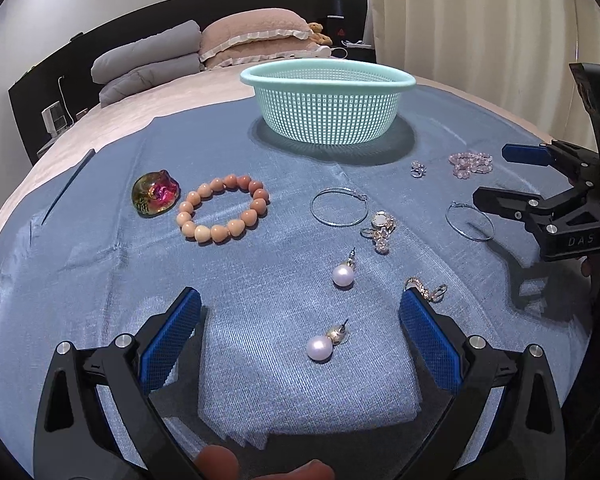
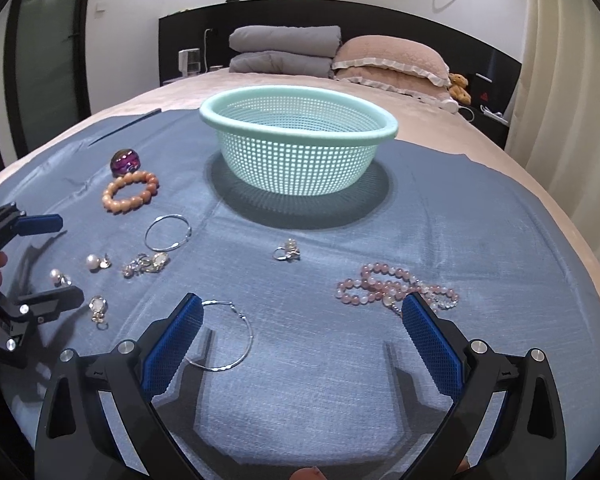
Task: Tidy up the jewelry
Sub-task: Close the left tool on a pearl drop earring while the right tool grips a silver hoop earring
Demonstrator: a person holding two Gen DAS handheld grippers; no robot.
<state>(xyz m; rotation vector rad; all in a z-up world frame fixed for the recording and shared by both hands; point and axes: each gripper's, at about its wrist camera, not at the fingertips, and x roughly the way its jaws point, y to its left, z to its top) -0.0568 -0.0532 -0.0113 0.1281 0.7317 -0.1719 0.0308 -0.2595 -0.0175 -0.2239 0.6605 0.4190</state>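
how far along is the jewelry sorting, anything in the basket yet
Nothing looks done: the basket appears empty. Both the left gripper and right gripper have open jaws holding nothing. The orange bracelet, pearl earrings, hoops and pink beads lie on the cloth.

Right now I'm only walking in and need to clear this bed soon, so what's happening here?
A person holds two grippers over a blue cloth strewn with jewelry. The left gripper hovers, jaws open, around a pearl earring; the right gripper is open beside a silver hoop. Nothing is picked up, and the green basket looks empty.
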